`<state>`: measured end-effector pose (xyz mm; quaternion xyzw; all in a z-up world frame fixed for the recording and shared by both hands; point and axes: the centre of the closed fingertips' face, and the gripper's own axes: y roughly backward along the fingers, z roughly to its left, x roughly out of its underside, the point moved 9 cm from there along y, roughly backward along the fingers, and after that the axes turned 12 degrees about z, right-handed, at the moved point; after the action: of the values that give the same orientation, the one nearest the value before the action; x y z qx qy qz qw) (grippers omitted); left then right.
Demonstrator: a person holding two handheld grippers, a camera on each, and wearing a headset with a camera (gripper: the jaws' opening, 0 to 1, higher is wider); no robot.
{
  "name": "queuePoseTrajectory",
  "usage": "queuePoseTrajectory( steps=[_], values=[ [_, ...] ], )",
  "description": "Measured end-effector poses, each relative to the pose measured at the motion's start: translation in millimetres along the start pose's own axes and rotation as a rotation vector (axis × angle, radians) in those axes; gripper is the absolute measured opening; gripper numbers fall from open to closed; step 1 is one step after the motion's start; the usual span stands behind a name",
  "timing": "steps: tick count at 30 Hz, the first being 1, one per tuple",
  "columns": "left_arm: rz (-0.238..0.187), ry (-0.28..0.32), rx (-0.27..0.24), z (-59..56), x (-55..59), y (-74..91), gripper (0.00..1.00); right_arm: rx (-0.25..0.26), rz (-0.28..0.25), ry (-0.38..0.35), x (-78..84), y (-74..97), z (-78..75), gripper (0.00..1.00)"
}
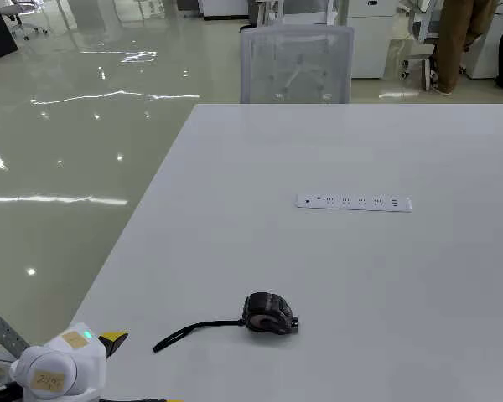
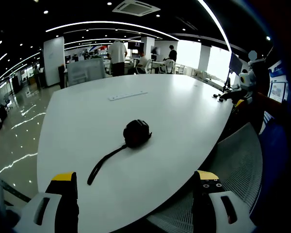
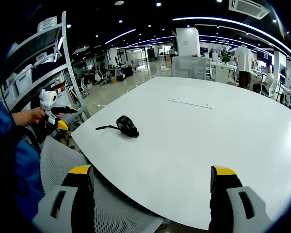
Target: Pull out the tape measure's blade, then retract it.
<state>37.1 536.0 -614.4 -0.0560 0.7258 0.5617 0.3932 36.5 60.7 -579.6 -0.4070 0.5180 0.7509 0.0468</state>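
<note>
Left gripper view: jaws spread, tape measure lying free

Left gripper (image 2: 135, 177) stands open, its black jaws with yellow tips spread wide and holding nothing. The right gripper (image 3: 151, 171) is likewise parted and empty at the near table edge. Ahead of both, on the smooth matte white table (image 1: 386, 276), lies the tape measure (image 2: 137, 132), a rounded black case with its blade wound in, apart from either gripper. Its thin black wrist strap (image 2: 104, 162) trails in a loose curve toward the left gripper. Farther out sits a flat white power strip (image 1: 354, 202). Past the far edge stands a grey mesh-backed chair (image 1: 296, 63) on a glossy floor (image 1: 84, 167).
</note>
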Motion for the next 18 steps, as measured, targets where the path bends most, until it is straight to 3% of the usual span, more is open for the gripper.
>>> queuePoseTrajectory(
  steps=[4,18],
  values=[
    [0.019,-0.015,0.008,-0.2,1.1,-2.3,0.96,-0.003,0.002,0.000,0.0,-0.8,0.2,0.97],
    [0.025,-0.011,0.015,3.3,-1.2,-6.8,0.96,-0.012,0.008,0.009,-3.8,-10.9,-2.9,0.97]
  ],
)
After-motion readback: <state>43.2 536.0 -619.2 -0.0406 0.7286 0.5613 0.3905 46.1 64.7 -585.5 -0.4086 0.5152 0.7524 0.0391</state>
